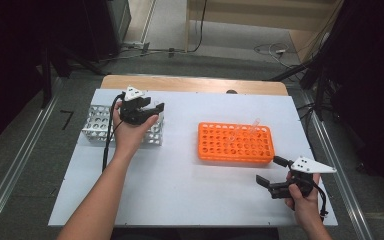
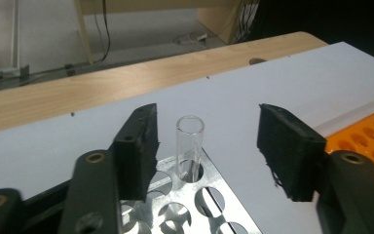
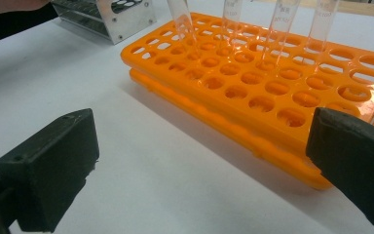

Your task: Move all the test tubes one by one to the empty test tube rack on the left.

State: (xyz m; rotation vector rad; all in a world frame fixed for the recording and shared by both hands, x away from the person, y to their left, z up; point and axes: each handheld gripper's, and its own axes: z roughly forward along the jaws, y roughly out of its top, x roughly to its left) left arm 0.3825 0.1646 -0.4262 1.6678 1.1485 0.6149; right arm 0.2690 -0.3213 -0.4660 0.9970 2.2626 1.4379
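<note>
A silver metal tube rack (image 1: 98,126) (image 2: 195,207) stands at the table's left. One clear glass tube (image 2: 190,146) stands upright in a corner hole of it. My left gripper (image 1: 147,108) (image 2: 209,146) hovers over that rack, open, its jaws either side of the tube without touching it. An orange tube rack (image 1: 235,142) (image 3: 253,83) lies right of centre and holds several clear tubes (image 3: 277,29) in its far rows. My right gripper (image 1: 271,171) (image 3: 199,170) is open near the table's front right, just short of the orange rack, with nothing between its jaws.
The white tabletop (image 1: 180,170) has bare room between the two racks and along the front. A wooden strip (image 1: 195,84) runs along its far edge. Cables (image 1: 272,50) lie on the floor beyond.
</note>
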